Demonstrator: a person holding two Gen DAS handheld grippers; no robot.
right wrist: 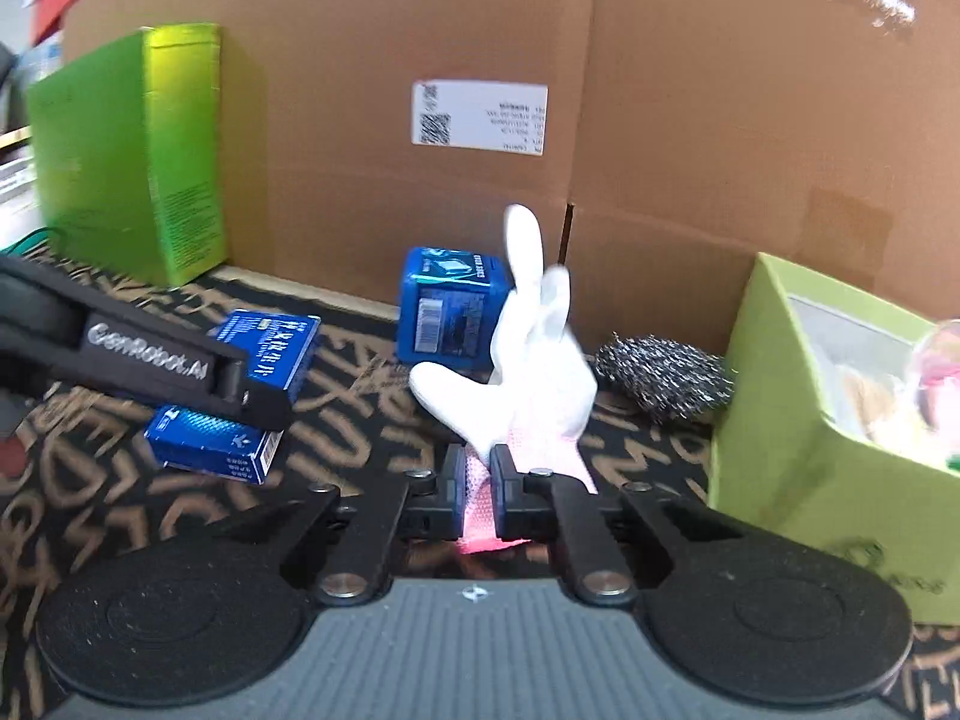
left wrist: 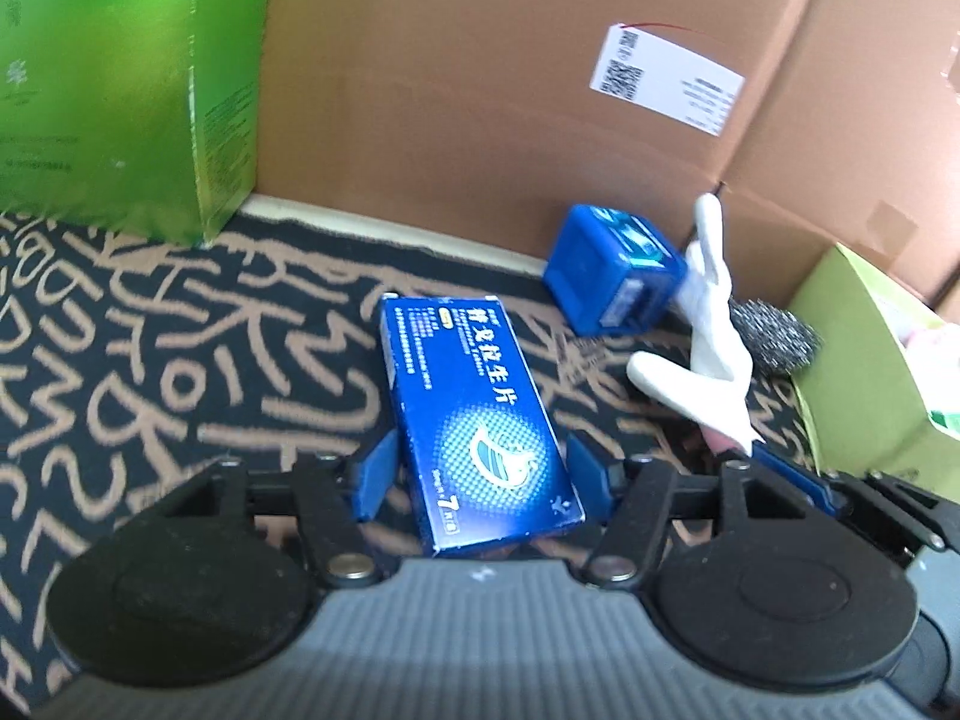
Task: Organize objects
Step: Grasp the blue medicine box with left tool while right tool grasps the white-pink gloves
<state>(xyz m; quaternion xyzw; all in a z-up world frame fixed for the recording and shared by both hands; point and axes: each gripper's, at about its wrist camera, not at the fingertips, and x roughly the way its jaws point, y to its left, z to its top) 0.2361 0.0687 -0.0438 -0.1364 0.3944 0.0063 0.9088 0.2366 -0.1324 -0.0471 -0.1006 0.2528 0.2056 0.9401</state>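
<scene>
Black left tool [left wrist: 477, 468], blue pads, seemingly "GenRobot.AI" lettering

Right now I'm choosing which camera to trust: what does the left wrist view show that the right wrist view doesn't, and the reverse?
Only the left wrist view: the flat blue cardboard medicine box lying between the left hand-held gripper fingers.

Only the right wrist view: the right hand-held gripper clamped on the white fabric glove cuff.

Both: the blue cube-shaped box, steel wool scrubber, and light green open box.
</scene>
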